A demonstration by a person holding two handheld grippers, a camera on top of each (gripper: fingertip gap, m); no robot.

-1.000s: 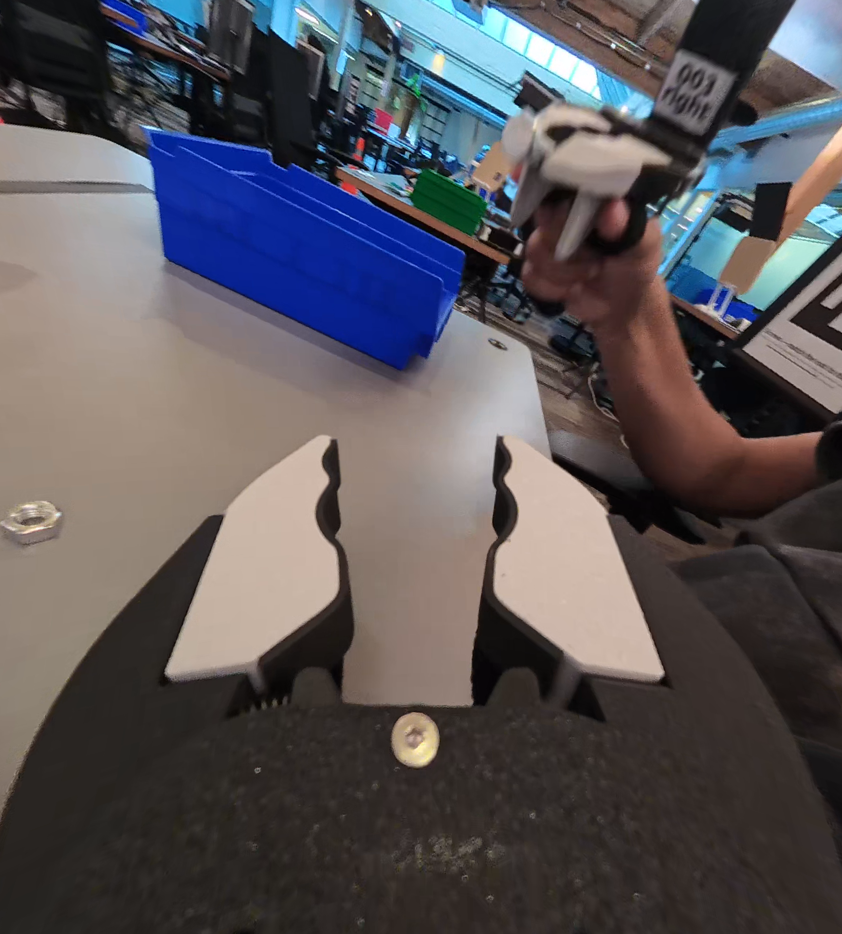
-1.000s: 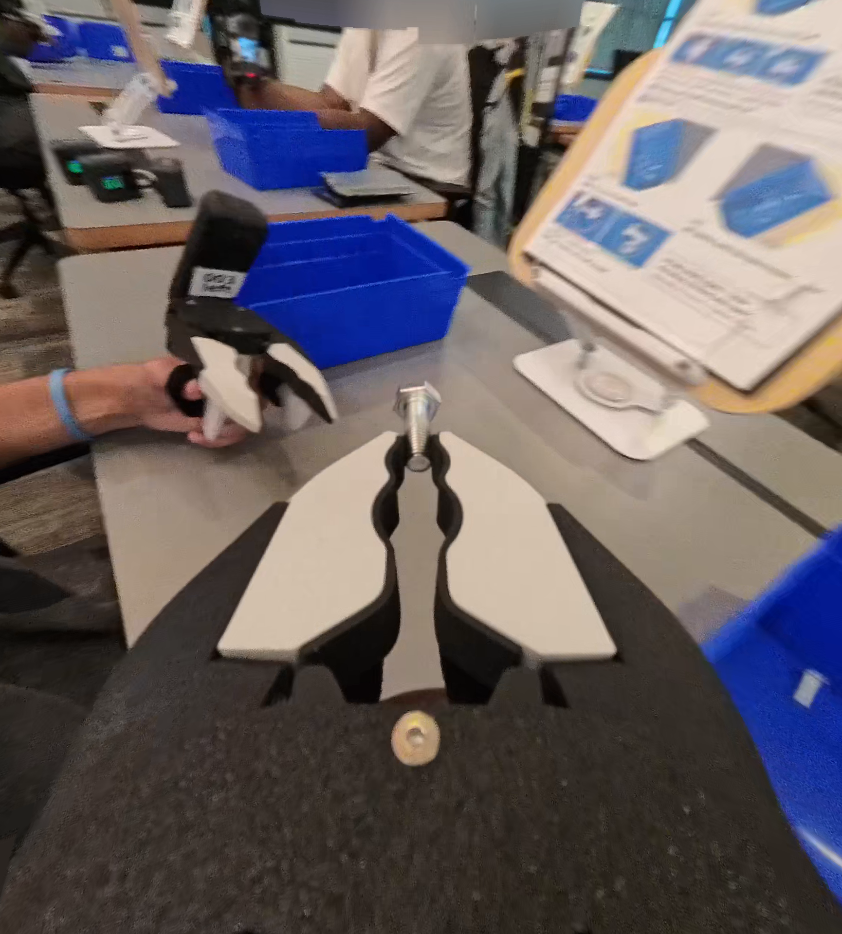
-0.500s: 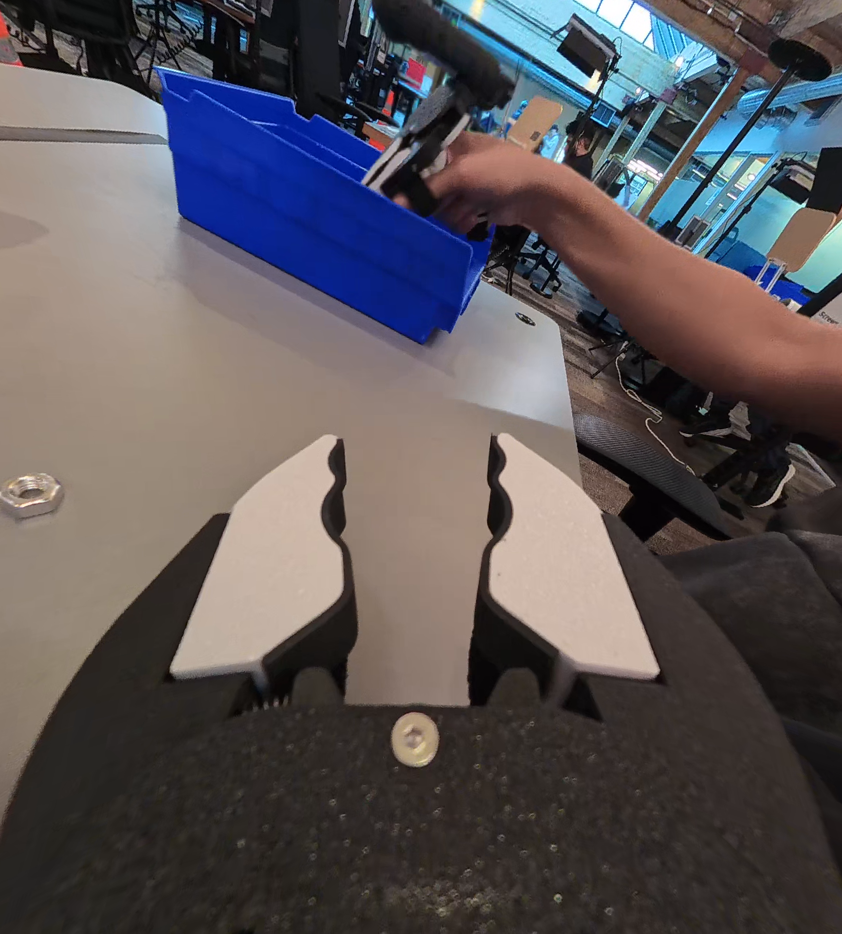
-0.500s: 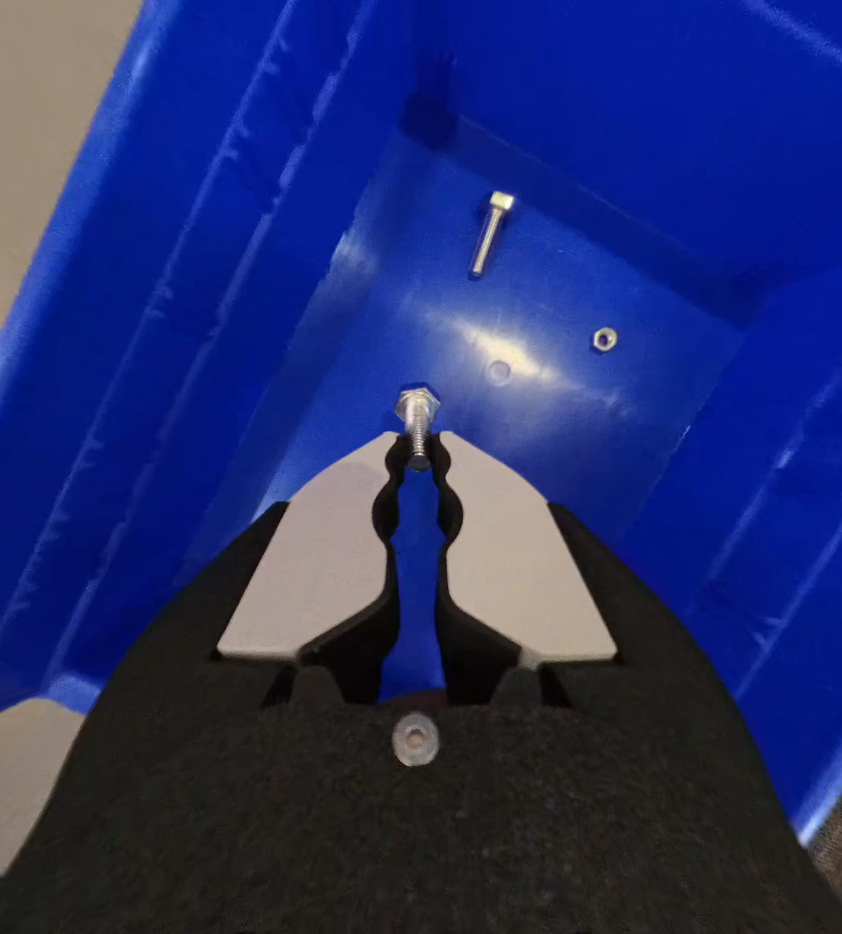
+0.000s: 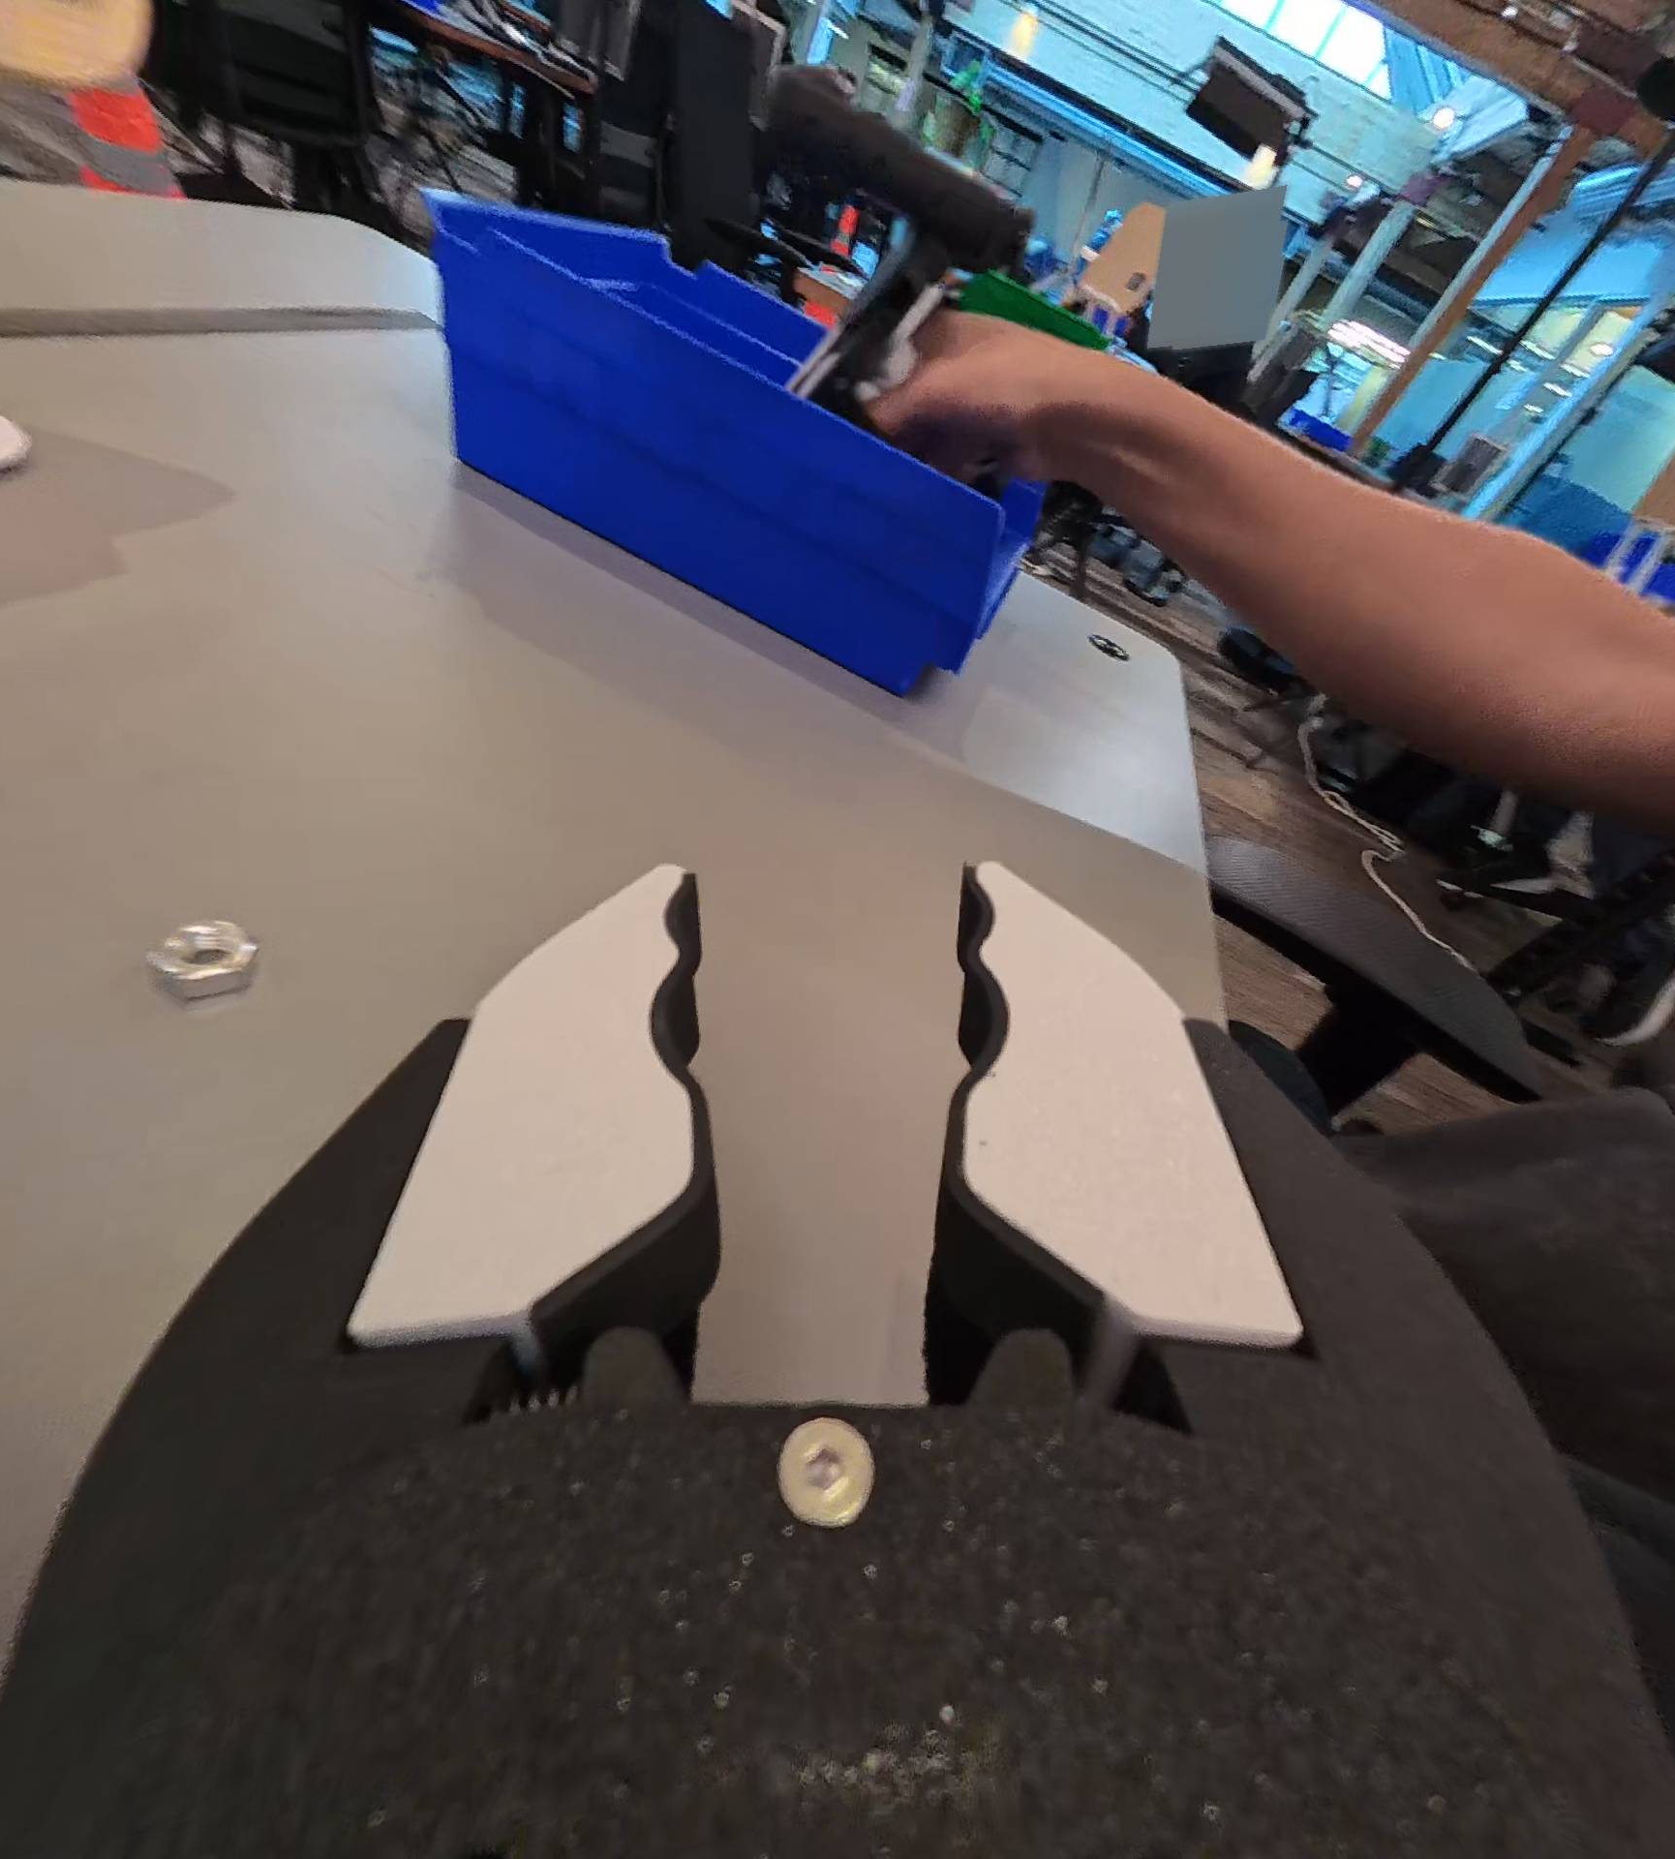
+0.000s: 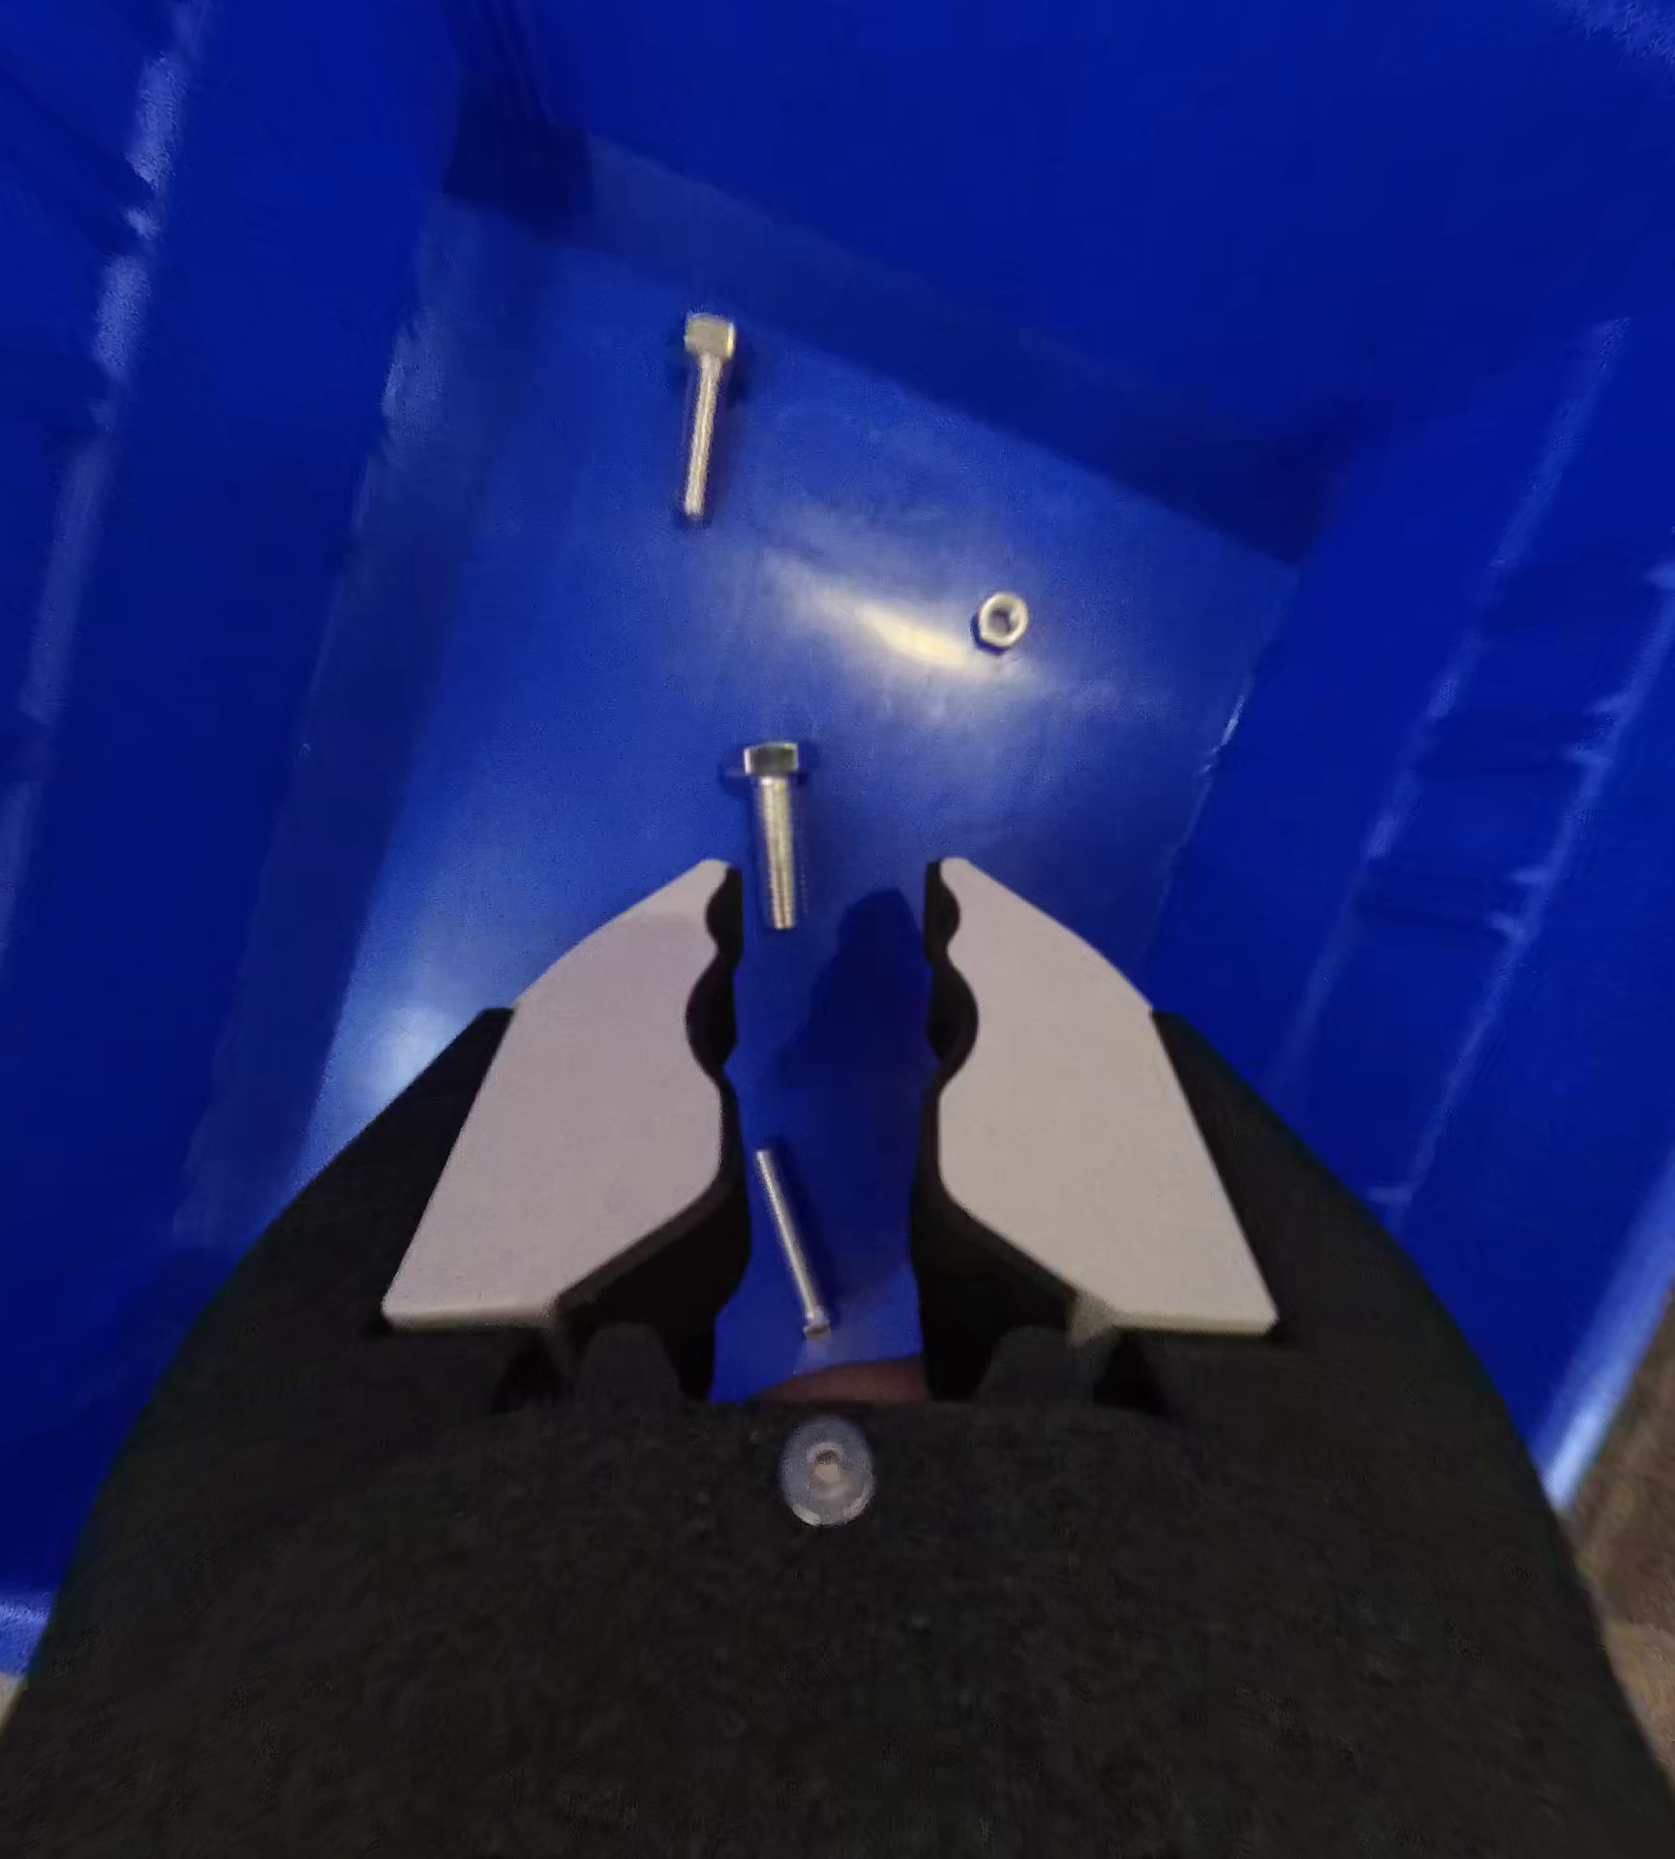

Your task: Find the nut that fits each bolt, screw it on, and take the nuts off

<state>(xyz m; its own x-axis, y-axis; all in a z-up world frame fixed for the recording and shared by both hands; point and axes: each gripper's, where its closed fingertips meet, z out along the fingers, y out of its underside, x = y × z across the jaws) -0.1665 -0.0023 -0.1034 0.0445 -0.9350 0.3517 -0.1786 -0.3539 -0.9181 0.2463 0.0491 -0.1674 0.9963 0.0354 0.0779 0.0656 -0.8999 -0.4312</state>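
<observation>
My left tongs hover spread wide and empty over the grey worktop, with a silver hexagonal steel nut lying flat well off to their left. To do this step well I judge I should keep them level and low, ready to swing over that nut once a bolt is chosen.

Farther right, the blue plastic bin stands on the worktop, and my right tongs reach down into it, also spread wide and gripping nothing. Just off their left tip lies a short silver hex-head bolt, threaded shank pointing toward me. A longer, slimmer bolt lies beyond it, a small silver nut sits apart to the right, and a thin bolt shows between my fingers. For a clean pick I should centre on one shank and close squarely across it, clear of the others.
</observation>
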